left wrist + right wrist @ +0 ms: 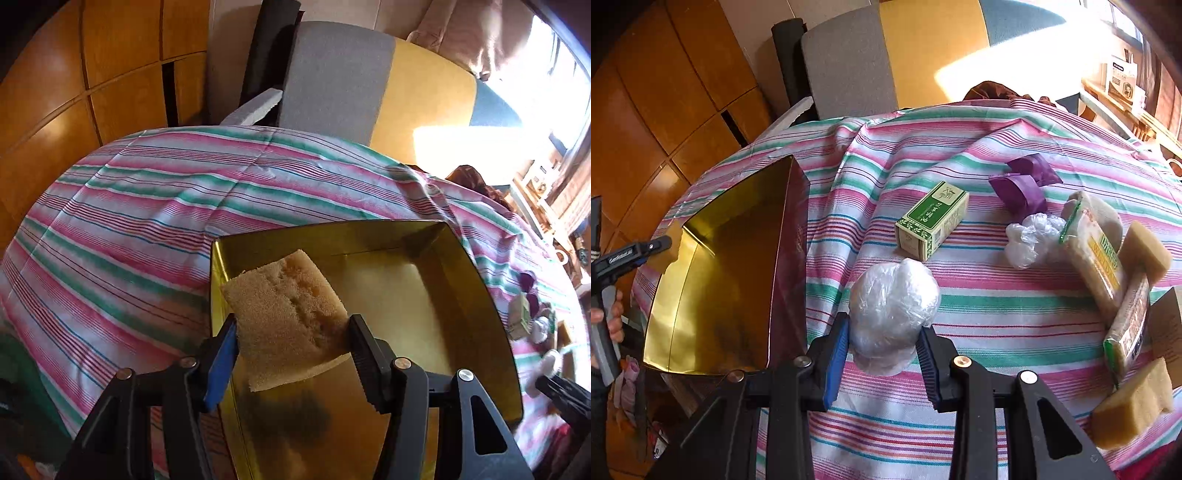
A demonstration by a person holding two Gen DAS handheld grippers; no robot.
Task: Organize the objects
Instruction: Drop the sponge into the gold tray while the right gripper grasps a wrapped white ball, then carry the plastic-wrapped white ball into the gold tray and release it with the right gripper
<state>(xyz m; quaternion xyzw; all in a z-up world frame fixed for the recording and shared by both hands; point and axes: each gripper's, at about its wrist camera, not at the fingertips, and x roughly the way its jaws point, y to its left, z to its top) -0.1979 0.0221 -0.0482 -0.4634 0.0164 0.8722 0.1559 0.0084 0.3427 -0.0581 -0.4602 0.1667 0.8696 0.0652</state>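
In the left wrist view my left gripper (pixel 293 325) is shut on a tan sponge (pixel 288 314), held over the near left corner of an open gold-lined box (pixel 332 230). The right wrist view shows that box (pixel 790 240) at the left of the striped cloth, with the left gripper (pixel 661 243) and its sponge (pixel 670 247) at the box's far edge. My right gripper (pixel 884 330) is shut on a crumpled ball of clear plastic (pixel 894 299), just right of the box and low over the cloth.
On the striped tablecloth (pixel 979 306) lie a green carton (pixel 932 218), purple paper pieces (pixel 1023 184), a second plastic ball (pixel 1030 236), wrapped packets (pixel 1097 251) and two more sponges (pixel 1145 251) (pixel 1134 410). A grey chair (pixel 849 55) stands behind. A hand (pixel 613 325) grips the left handle.
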